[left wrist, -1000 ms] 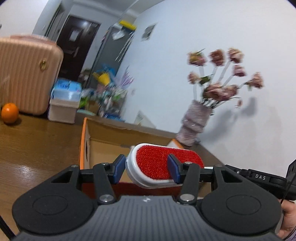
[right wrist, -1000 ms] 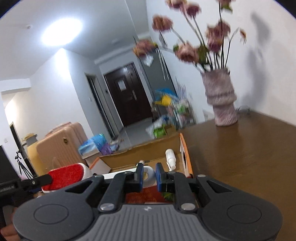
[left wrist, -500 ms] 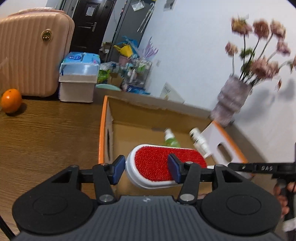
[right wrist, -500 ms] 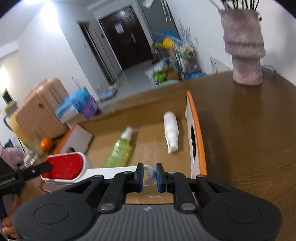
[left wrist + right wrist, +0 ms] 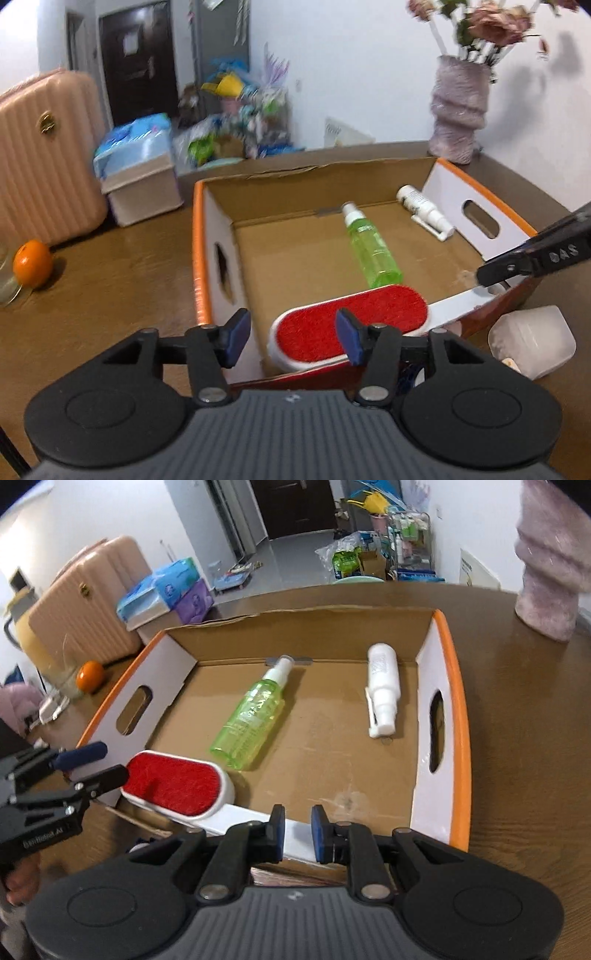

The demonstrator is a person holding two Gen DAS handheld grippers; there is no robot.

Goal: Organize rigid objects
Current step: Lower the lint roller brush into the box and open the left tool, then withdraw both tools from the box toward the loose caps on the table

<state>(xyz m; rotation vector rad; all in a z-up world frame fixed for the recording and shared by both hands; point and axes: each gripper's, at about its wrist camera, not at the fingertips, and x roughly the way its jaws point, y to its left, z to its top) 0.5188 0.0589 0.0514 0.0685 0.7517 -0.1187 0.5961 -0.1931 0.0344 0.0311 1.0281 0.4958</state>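
Orange [image 5: 32, 263]: sits at the tabletop's [image 5: 110, 280] far left edge, well apart from the box.
Your left gripper [image 5: 291, 338]: released. Its jaws have just been opening; the left pad stands clear of the brush head and the right pad lies over its red face, pressing nothing that the views show.
Cardboard box [image 5: 458, 716]: open-topped, orange-rimmed, with a hand slot in each white end wall; it stands mid-tabletop.
Lint brush [image 5: 173, 784]: white body, red pile face up. Its head hangs over the box's near left corner, and its white handle runs along the near edge towards your right gripper.
Green spray bottle [image 5: 251, 716]: lies on its side on the box floor, left of centre, cap towards the far wall, its base just beside the brush head.
White spray bottle [image 5: 384, 690]: lies on its side near the box's right end wall, nozzle towards the near edge.
Your right gripper [image 5: 297, 829]: clenched on the brush handle, pads pressing it from both sides.
Translucent plastic container [image 5: 532, 339]: on the tabletop outside the box's near right corner.
Vase [image 5: 458, 110]: upright at the tabletop's far right corner, holding flowers.
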